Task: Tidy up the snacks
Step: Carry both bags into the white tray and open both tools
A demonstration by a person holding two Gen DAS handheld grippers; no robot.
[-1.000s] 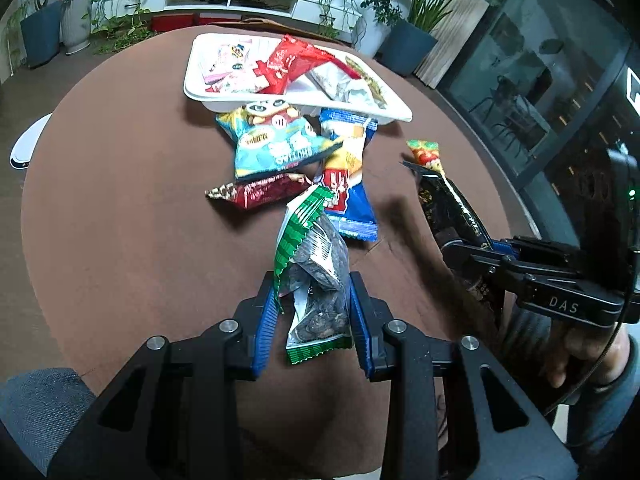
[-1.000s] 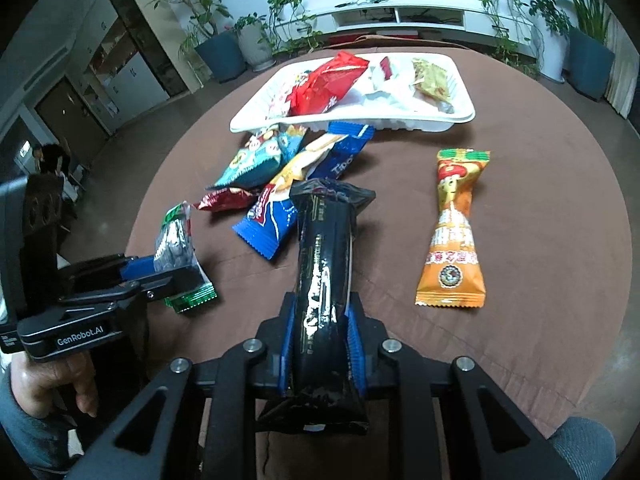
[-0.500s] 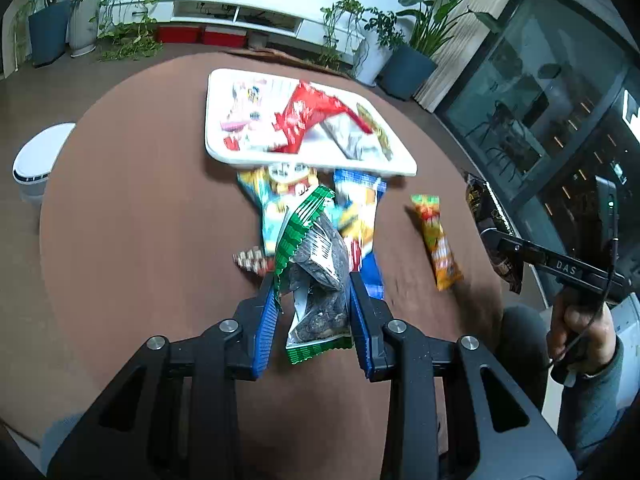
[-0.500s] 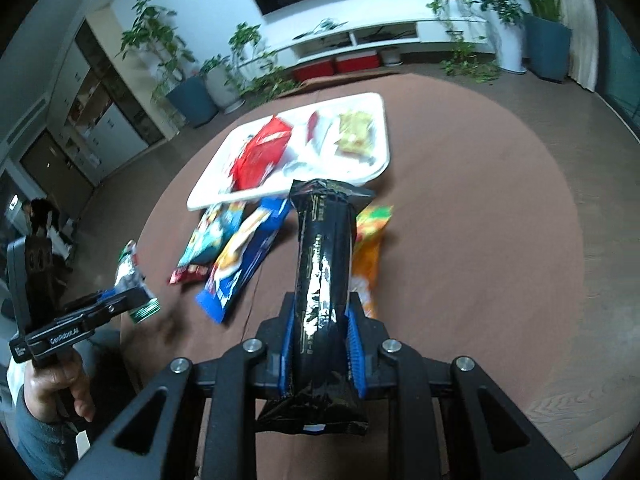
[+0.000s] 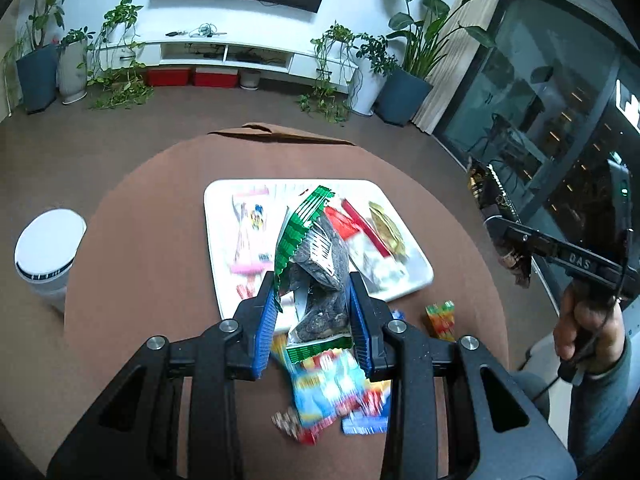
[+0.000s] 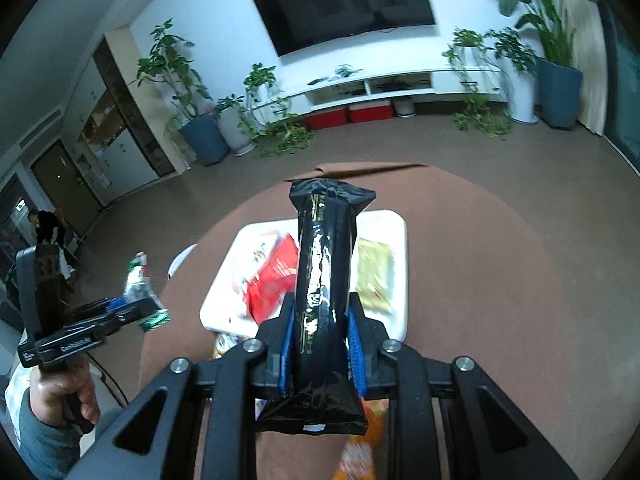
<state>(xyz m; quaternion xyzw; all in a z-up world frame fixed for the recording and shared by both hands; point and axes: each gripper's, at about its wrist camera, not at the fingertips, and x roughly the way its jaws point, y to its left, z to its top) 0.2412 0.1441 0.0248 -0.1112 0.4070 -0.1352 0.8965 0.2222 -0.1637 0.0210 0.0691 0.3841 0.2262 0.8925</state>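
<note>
Above the round brown table [image 5: 152, 216], each gripper carries one snack packet over the white tray [image 5: 212, 240].

The left gripper [image 5: 313, 308] clamps a green-edged packet [image 5: 316, 264]; the right gripper [image 6: 321, 332] clamps a long black packet [image 6: 324, 264]. The tray holds a pink packet [image 5: 250, 236], a red one [image 6: 272, 280] and a yellowish one [image 6: 374, 276], perhaps more, partly hidden. Loose packets [image 5: 332, 396] below are blurred, cut off and hard to count.

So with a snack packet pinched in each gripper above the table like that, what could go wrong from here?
The green-edged packet is held only by its lower half in the left gripper, so it might slip. The white tray is already crowded; dropped packets could slide off. The long black packet in the right gripper may overhang the rim.
</note>
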